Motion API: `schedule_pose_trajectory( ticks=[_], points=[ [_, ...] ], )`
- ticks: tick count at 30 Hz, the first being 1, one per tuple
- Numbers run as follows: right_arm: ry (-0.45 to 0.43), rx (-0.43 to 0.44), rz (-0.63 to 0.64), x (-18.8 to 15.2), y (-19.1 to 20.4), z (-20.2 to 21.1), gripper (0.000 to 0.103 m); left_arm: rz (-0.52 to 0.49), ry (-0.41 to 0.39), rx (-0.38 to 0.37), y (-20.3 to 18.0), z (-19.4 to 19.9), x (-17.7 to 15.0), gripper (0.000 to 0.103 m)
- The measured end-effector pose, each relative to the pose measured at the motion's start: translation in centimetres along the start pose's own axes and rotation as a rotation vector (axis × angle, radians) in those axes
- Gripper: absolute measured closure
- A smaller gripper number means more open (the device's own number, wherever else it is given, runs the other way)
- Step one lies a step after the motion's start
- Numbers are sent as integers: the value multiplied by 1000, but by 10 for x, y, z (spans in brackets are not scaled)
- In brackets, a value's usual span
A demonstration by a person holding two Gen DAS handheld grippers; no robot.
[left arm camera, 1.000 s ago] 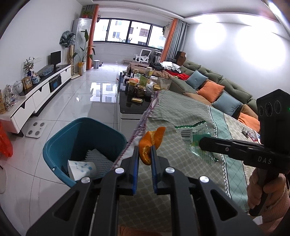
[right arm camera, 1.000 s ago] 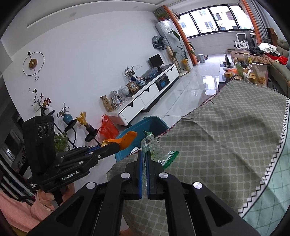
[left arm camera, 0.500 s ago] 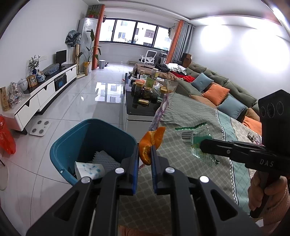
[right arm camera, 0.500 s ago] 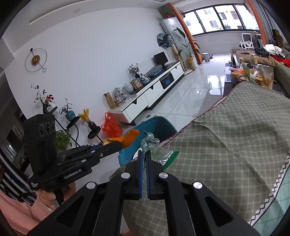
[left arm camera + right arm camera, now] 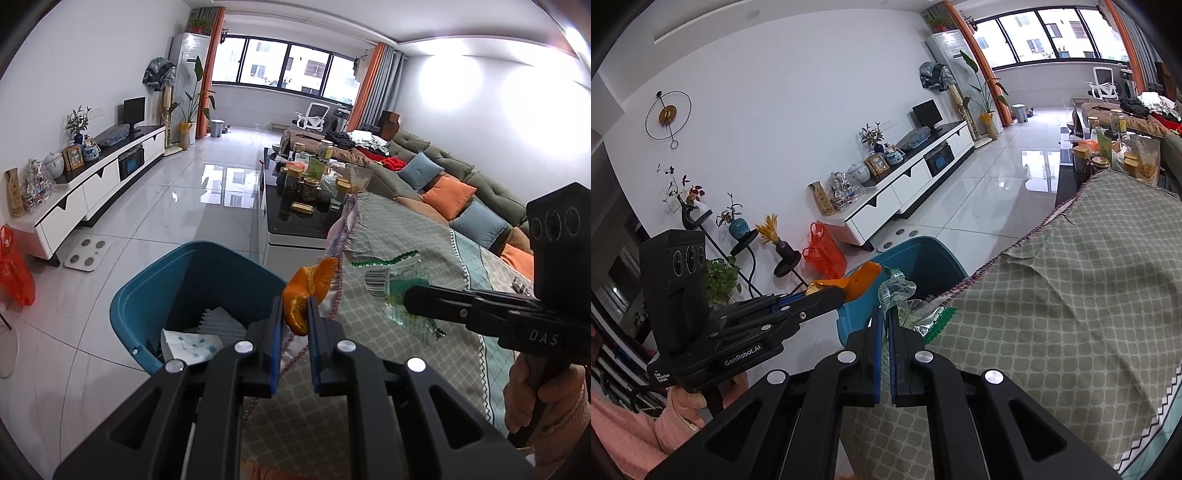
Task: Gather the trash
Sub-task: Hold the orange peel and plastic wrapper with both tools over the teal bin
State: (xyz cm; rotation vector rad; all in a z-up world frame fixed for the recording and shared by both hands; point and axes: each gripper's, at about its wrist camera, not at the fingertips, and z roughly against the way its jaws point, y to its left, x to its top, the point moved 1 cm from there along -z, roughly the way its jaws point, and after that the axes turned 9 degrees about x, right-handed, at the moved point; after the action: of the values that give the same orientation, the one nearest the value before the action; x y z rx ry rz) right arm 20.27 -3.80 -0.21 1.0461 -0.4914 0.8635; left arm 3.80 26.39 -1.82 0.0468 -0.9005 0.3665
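My left gripper (image 5: 295,301) is shut on a curl of orange peel (image 5: 308,286), held over the table's edge just right of the blue trash bin (image 5: 155,291). In the right wrist view the left gripper (image 5: 820,291) shows the peel (image 5: 862,278) sticking out toward the bin (image 5: 934,254). My right gripper (image 5: 884,314) is shut on a crumpled clear and green plastic wrapper (image 5: 908,308), beside the bin's rim. From the left wrist view the right gripper (image 5: 406,297) holds that wrapper (image 5: 397,286) above the cloth.
A checked cloth (image 5: 391,354) covers the table (image 5: 1071,314). The bin holds white paper and a ridged sheet (image 5: 207,332). A black coffee table with jars (image 5: 306,195), a sofa with cushions (image 5: 461,199), a white TV cabinet (image 5: 912,181) and an orange bag (image 5: 825,251) stand around. A hand in a pink sleeve (image 5: 532,398) grips the right tool.
Both grippers have drifted left toward the bin with their loads. The bin looms larger and nearer the centre in both views.
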Motion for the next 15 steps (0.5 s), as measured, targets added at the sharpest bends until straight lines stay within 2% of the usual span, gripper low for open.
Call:
schedule_pose_trajectory(
  ticks=[15],
  points=[
    [33,15,27,10,1,-21,99,20,0,31,13,-6,4,90]
  ],
)
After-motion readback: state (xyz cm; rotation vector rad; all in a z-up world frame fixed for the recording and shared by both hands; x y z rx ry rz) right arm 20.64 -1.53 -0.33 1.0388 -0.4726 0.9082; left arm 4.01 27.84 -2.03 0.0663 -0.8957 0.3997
